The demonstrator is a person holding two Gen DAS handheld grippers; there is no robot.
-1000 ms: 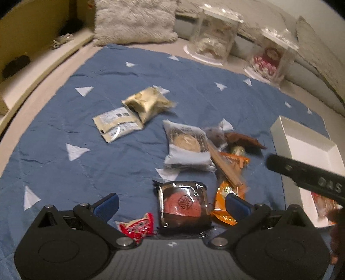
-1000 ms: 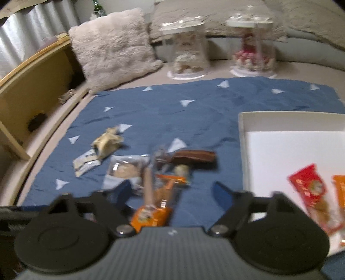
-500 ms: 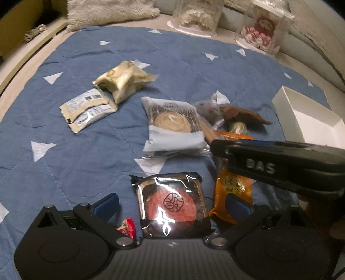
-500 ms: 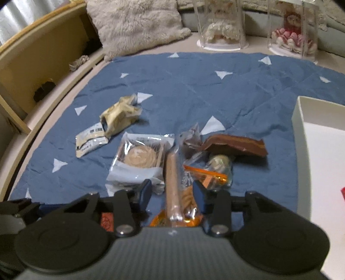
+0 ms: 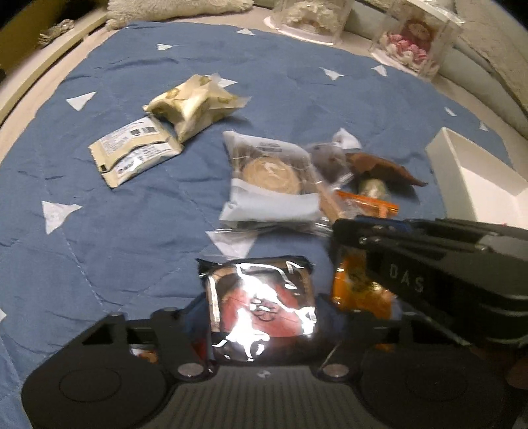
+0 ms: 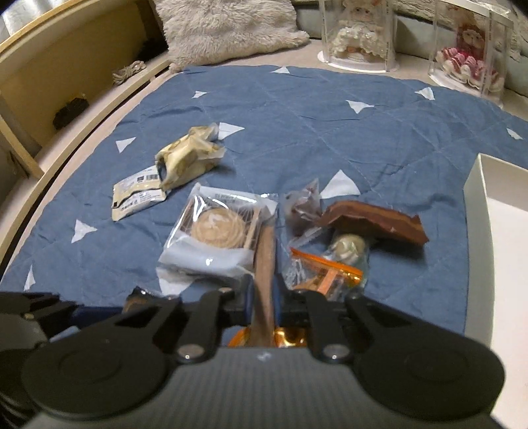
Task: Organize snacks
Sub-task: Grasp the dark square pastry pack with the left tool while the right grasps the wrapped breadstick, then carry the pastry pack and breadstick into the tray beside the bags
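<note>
A dark foil pack with a red round cake (image 5: 260, 310) lies on the blue mat between the fingers of my left gripper (image 5: 260, 308). Its jaws are closing and the pads touch the pack's two sides. My right gripper (image 6: 262, 303) is shut on a long brown stick snack (image 6: 264, 257), which lies over an orange pack (image 5: 356, 290). In the left wrist view the right gripper (image 5: 343, 231) reaches in from the right as a black body. A white box (image 6: 478, 198) stands at the right edge of the mat.
More snacks lie on the mat (image 5: 99, 231): a round biscuit pack (image 6: 217, 231), a crumpled gold pack (image 5: 194, 102), a cream sachet (image 5: 132, 155), a brown wrapper (image 6: 373, 221), an orange-sealed clear bag (image 6: 323, 274). Two clear doll cases (image 6: 359, 36), a fluffy cushion (image 6: 227, 26) and a wooden shelf (image 6: 66, 66) border it.
My left gripper sank over the dark cake pack and its jaws narrowed onto it. My right gripper came across from the white box and shut on the brown stick snack.
</note>
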